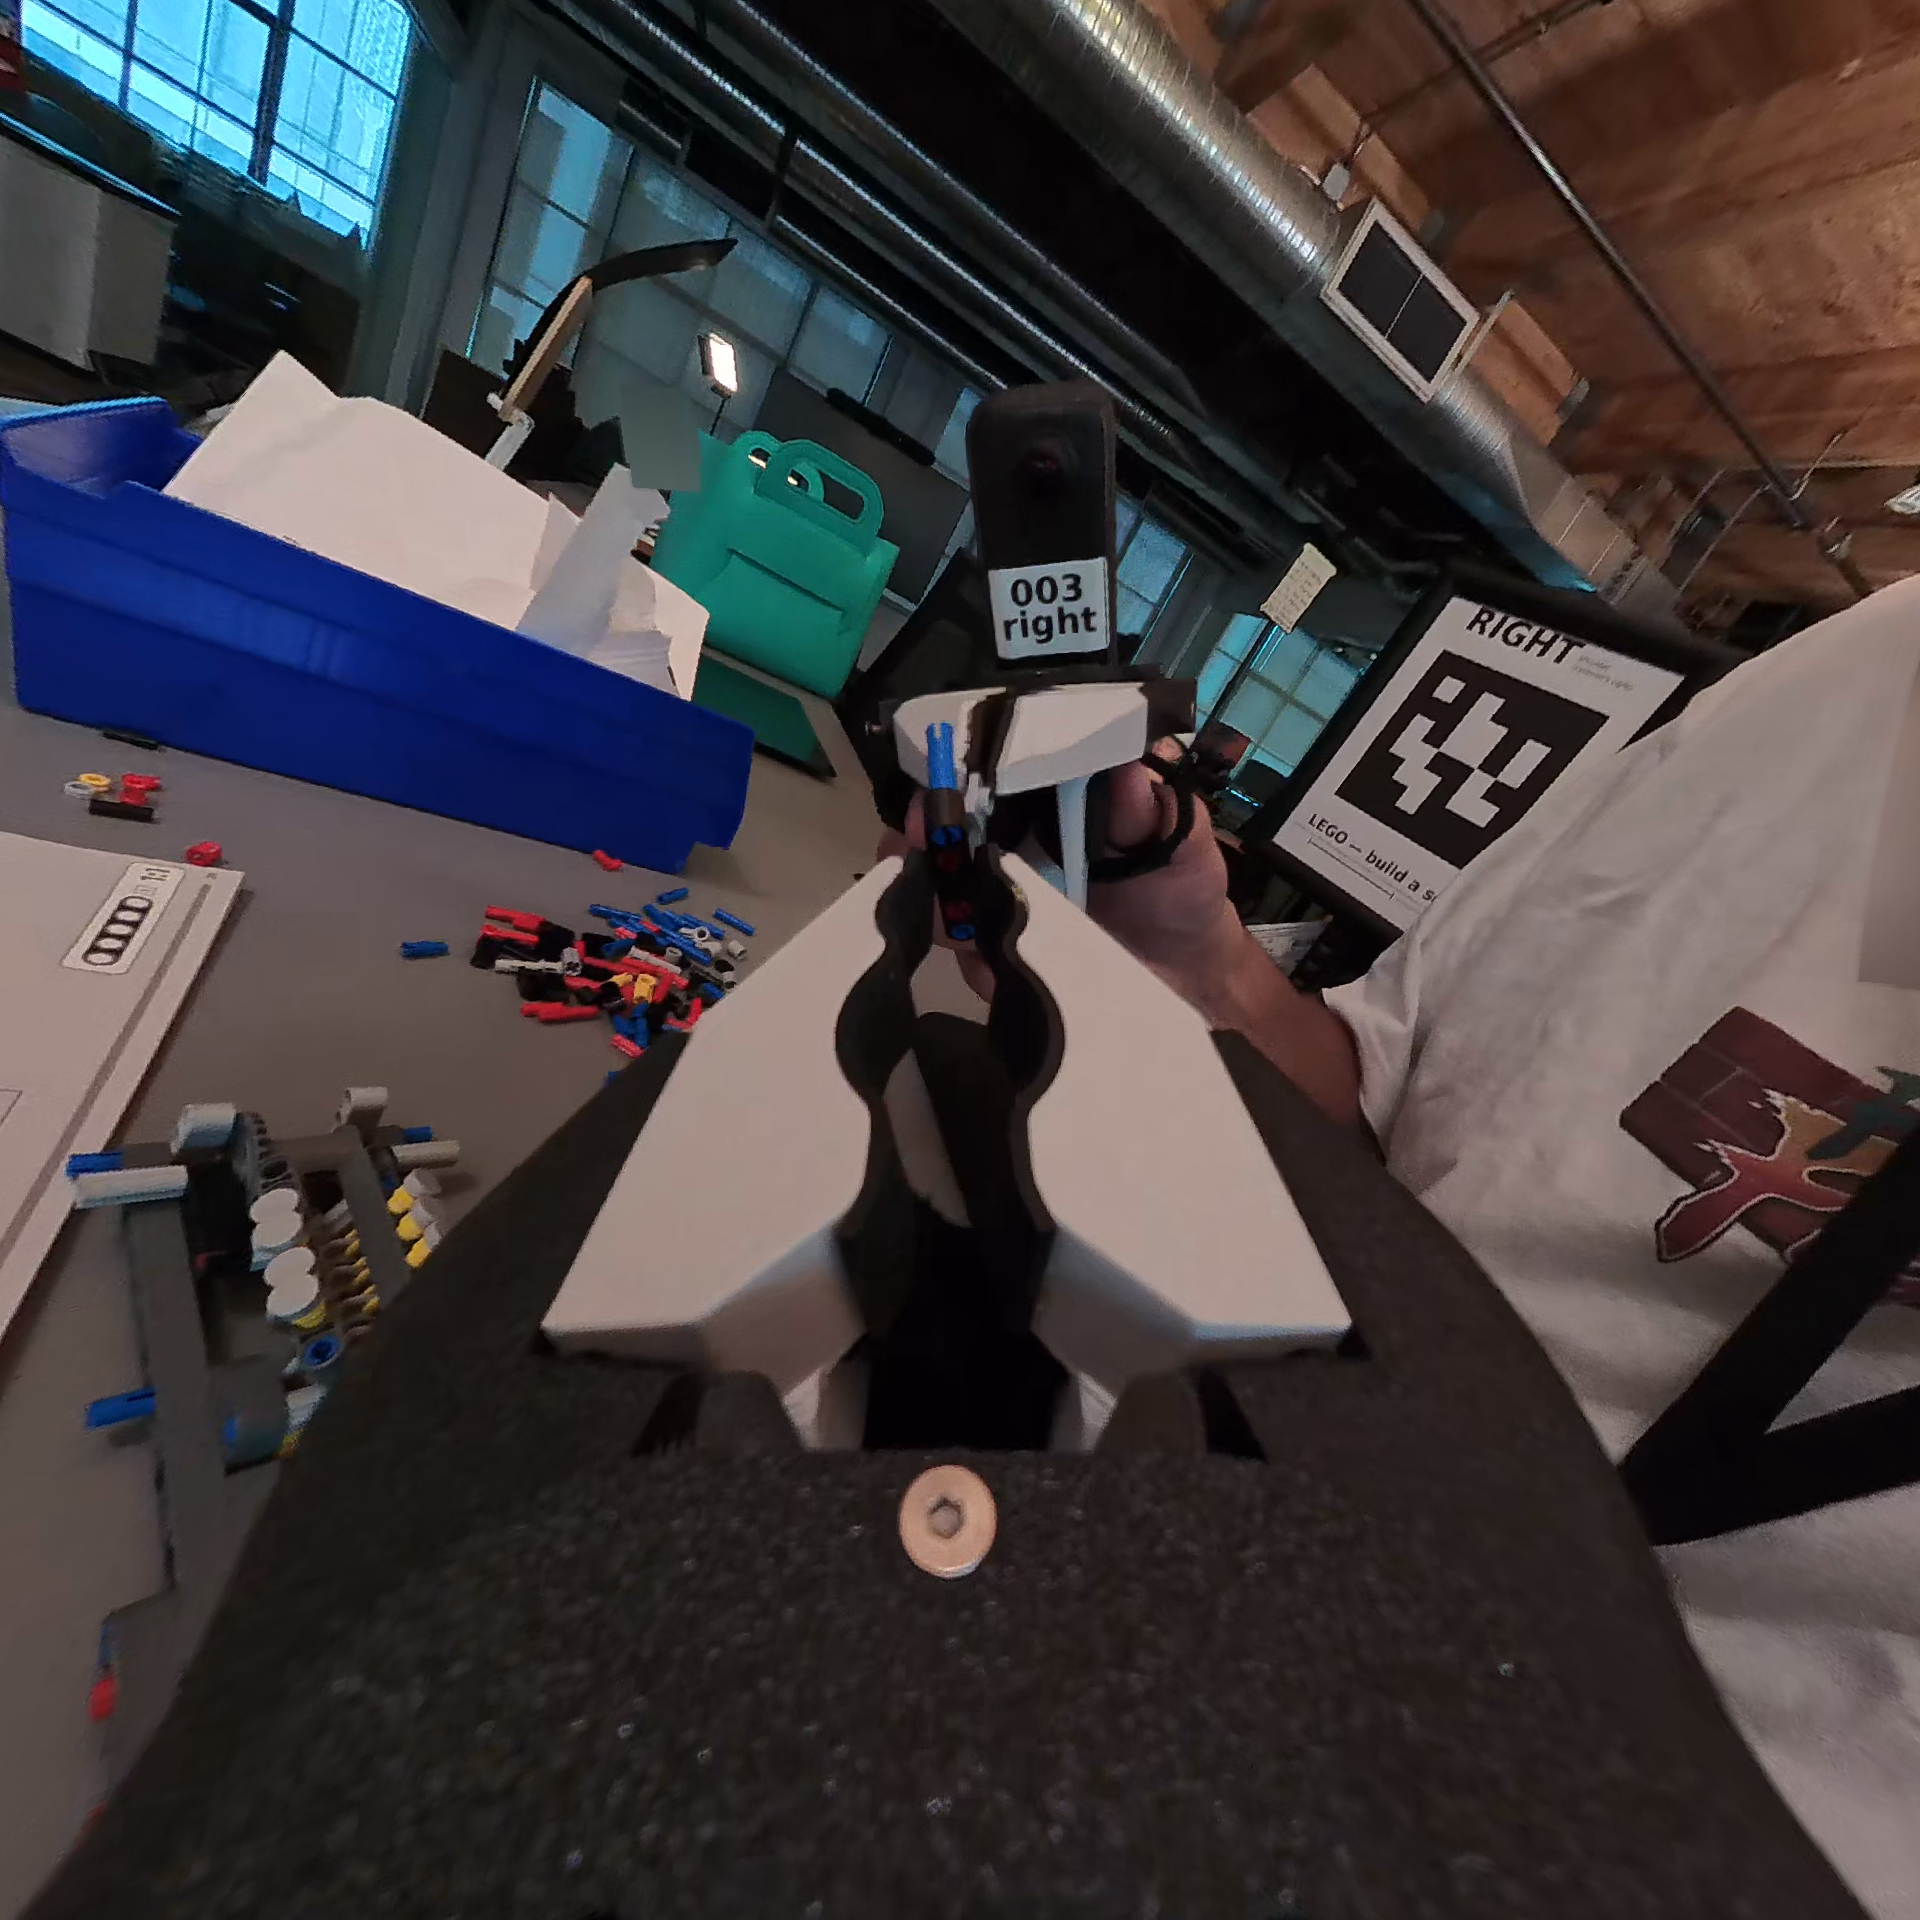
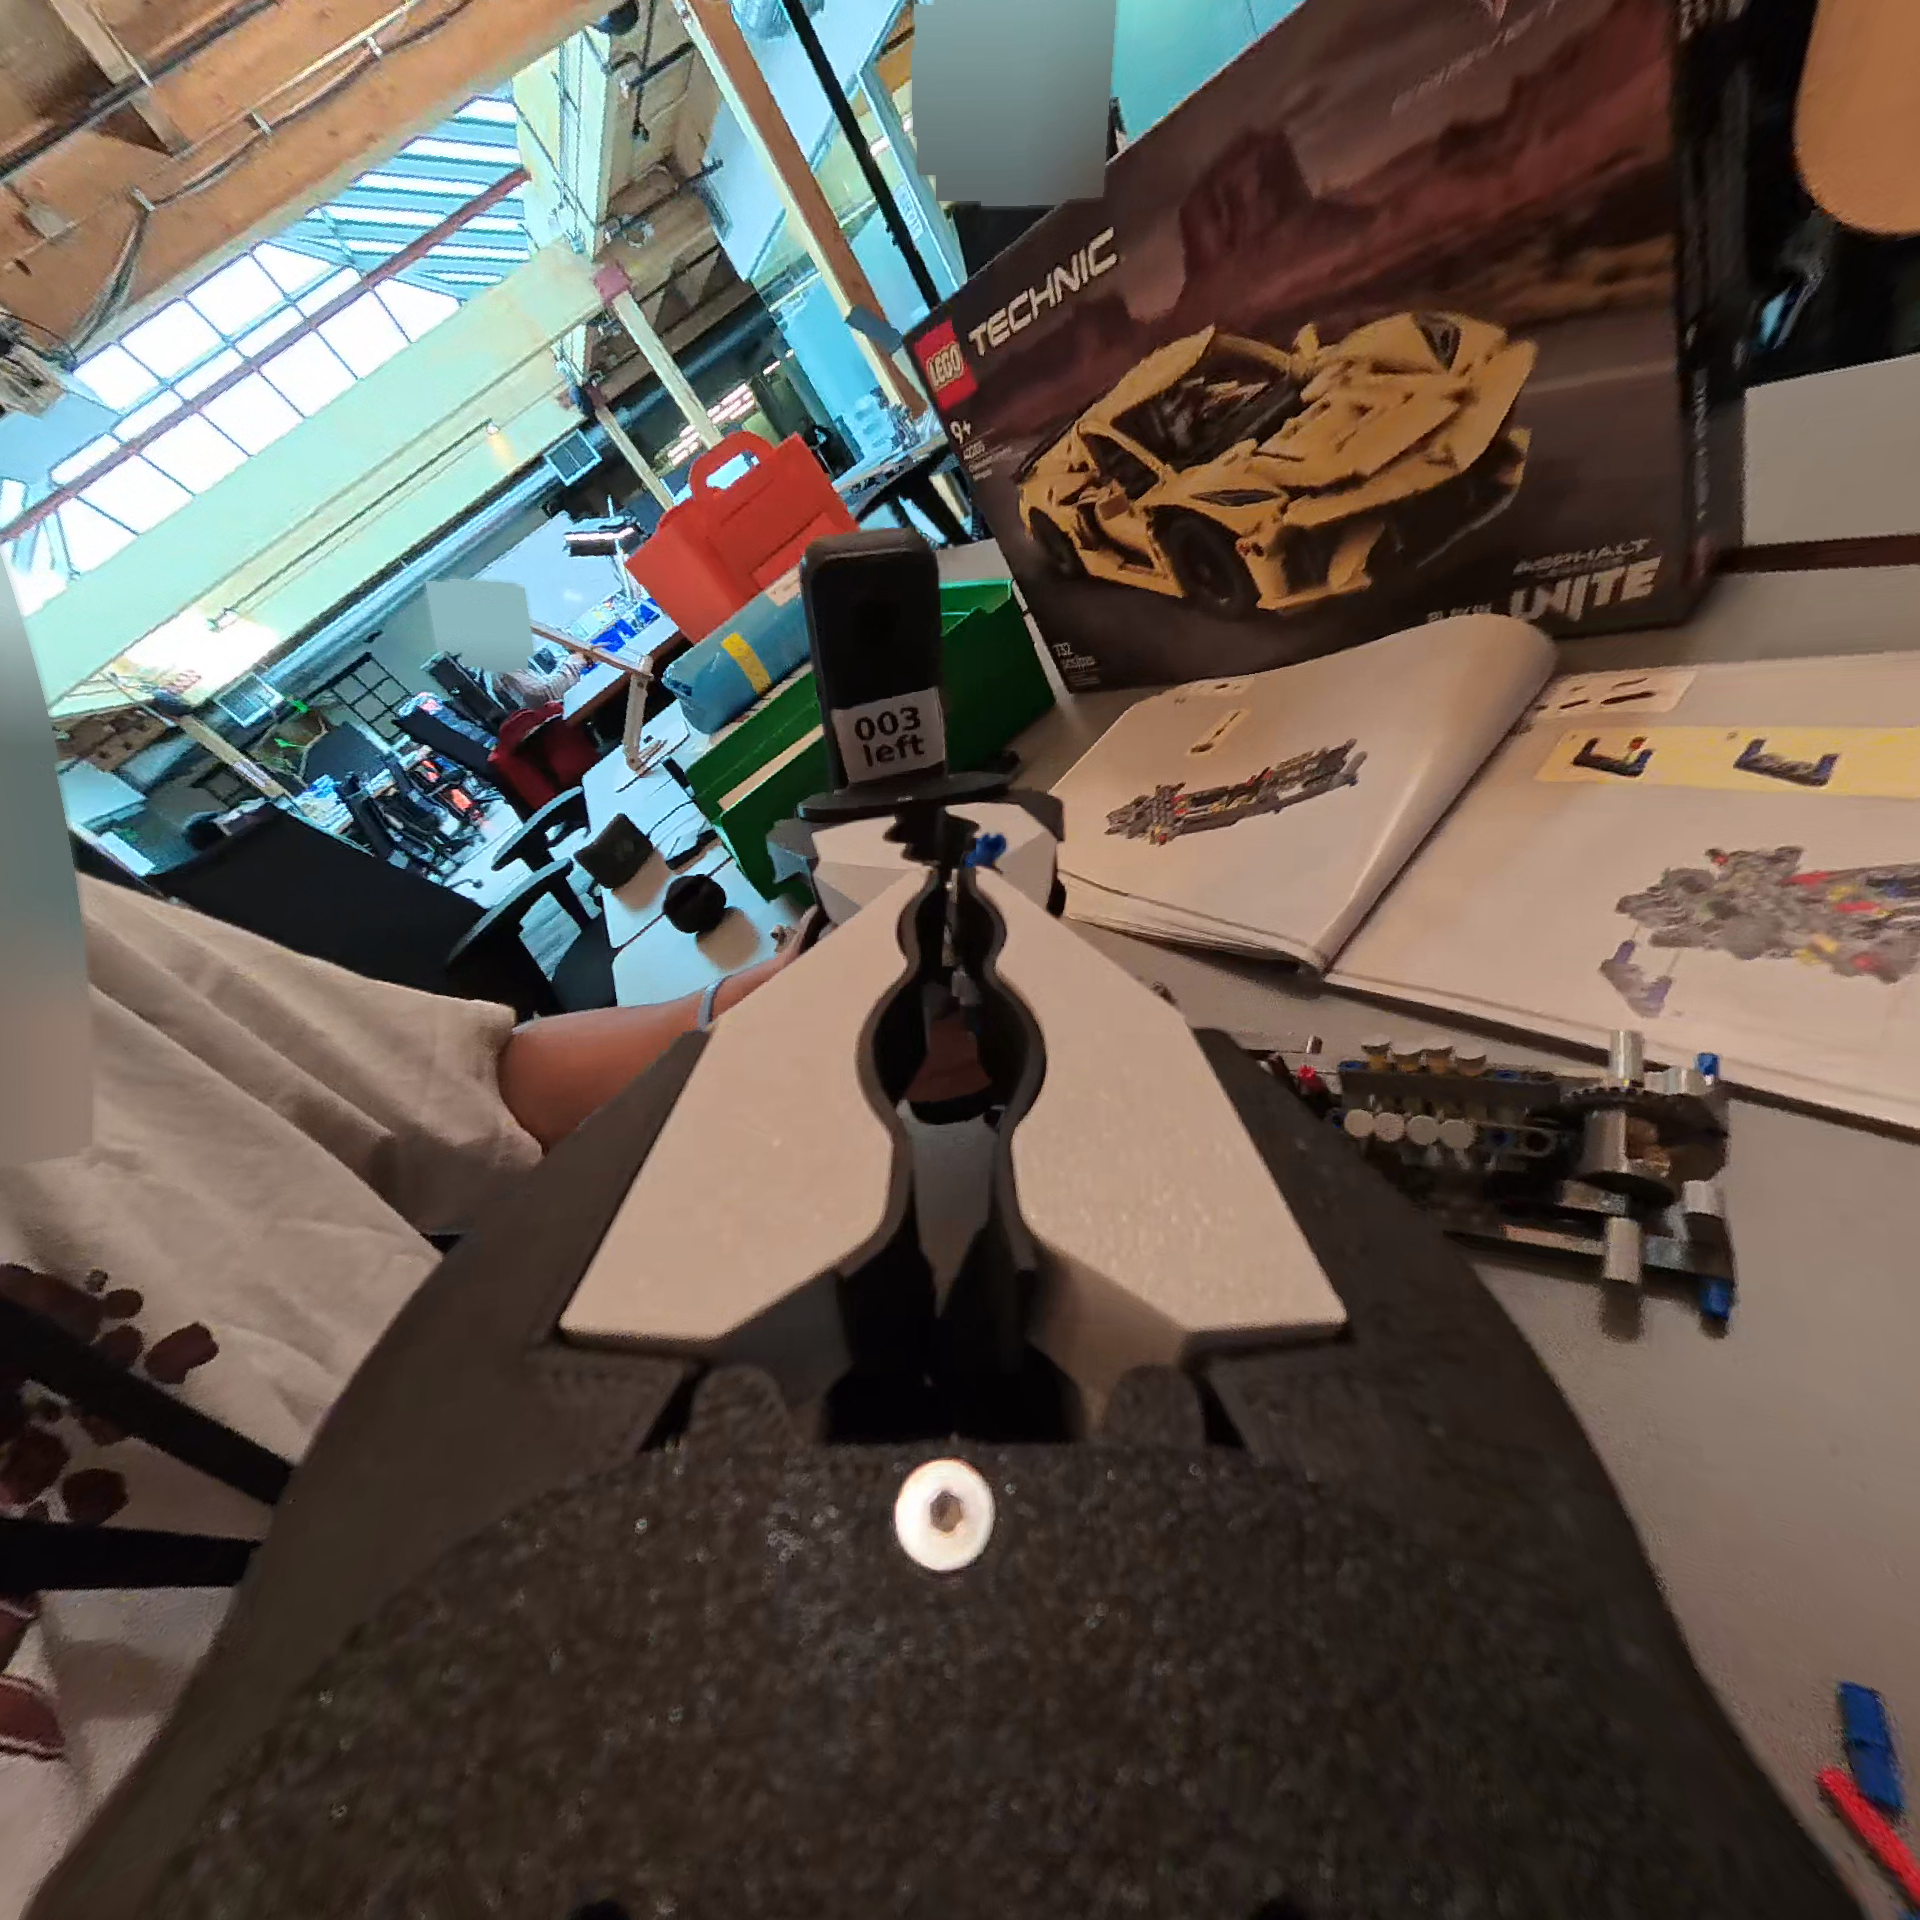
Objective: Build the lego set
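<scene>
My left gripper (image 1: 953, 878) and my right gripper (image 2: 942, 885) meet tip to tip in the air above the table. A short black beam (image 1: 951, 883) with blue and red pins in its holes sits between the left fingers, which are shut on it. A blue pin (image 1: 938, 753) sticks out of its far end, by the right gripper (image 1: 987, 743). In the right wrist view the beam (image 2: 951, 940) shows edge-on in the narrow gap of the right fingers, which are shut on it. The left gripper (image 2: 930, 836) faces them, with the blue pin (image 2: 987, 847) beside it.
The part-built grey chassis (image 1: 260, 1247) (image 2: 1538, 1153) lies on the table. A pile of loose pins (image 1: 623, 966), a blue bin (image 1: 312, 644), the open instruction book (image 2: 1455, 831), the set's box (image 2: 1351, 364) and a green bin (image 2: 883, 727) surround it. A person's white shirt (image 1: 1662, 935) is close. Left and right tips are no more than a few centimetres apart.
</scene>
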The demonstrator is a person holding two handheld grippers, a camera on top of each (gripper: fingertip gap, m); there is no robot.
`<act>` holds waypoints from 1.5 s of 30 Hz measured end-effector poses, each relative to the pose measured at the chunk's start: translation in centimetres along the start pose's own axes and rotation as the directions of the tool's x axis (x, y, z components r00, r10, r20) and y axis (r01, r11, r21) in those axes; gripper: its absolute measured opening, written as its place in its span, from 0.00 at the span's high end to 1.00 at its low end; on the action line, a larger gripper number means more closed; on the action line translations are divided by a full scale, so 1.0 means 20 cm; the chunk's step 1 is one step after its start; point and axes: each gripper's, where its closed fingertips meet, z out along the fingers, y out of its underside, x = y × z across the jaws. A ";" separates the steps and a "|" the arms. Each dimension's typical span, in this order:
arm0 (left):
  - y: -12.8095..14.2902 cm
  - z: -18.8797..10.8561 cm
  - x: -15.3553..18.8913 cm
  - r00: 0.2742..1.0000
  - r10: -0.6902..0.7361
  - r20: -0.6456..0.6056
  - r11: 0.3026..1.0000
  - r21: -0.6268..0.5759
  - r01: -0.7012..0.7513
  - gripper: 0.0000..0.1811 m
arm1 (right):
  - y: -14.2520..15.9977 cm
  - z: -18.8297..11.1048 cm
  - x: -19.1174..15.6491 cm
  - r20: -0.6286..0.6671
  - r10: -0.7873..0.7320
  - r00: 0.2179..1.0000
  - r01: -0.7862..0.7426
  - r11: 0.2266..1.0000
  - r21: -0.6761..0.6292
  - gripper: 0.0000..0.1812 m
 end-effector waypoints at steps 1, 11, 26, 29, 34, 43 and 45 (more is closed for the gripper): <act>0.00 0.00 -0.01 1.000 0.005 0.007 1.000 -0.005 -0.005 0.97 | 0.00 0.00 0.01 0.003 0.012 1.000 -0.012 1.000 -0.001 1.00; 0.05 0.01 -0.02 0.998 0.053 0.032 0.996 -0.076 -0.051 0.97 | 0.04 -0.01 0.02 0.082 0.123 0.989 -0.120 0.992 -0.030 1.00; 0.26 0.03 -0.05 0.904 0.417 0.097 0.828 -0.450 -0.334 0.97 | 0.26 -0.07 0.01 0.159 0.008 0.987 0.056 0.917 -0.395 1.00; 0.29 0.03 -0.06 0.889 0.447 0.098 0.806 -0.476 -0.353 0.97 | 0.29 -0.07 0.02 0.143 0.002 0.990 0.059 0.904 -0.422 1.00; 0.30 0.06 -0.03 0.913 0.403 0.069 0.835 -0.435 -0.336 0.96 | 0.28 -0.10 0.01 0.136 -0.109 0.985 0.159 0.883 -0.442 1.00; 0.34 0.08 -0.04 0.896 0.438 0.069 0.811 -0.460 -0.361 0.96 | 0.32 -0.13 0.02 0.181 0.040 0.983 0.048 0.888 -0.457 1.00; 0.33 0.08 -0.04 0.868 0.491 0.071 0.788 -0.461 -0.408 0.96 | 0.31 -0.13 0.01 0.197 0.117 0.974 -0.012 0.885 -0.465 1.00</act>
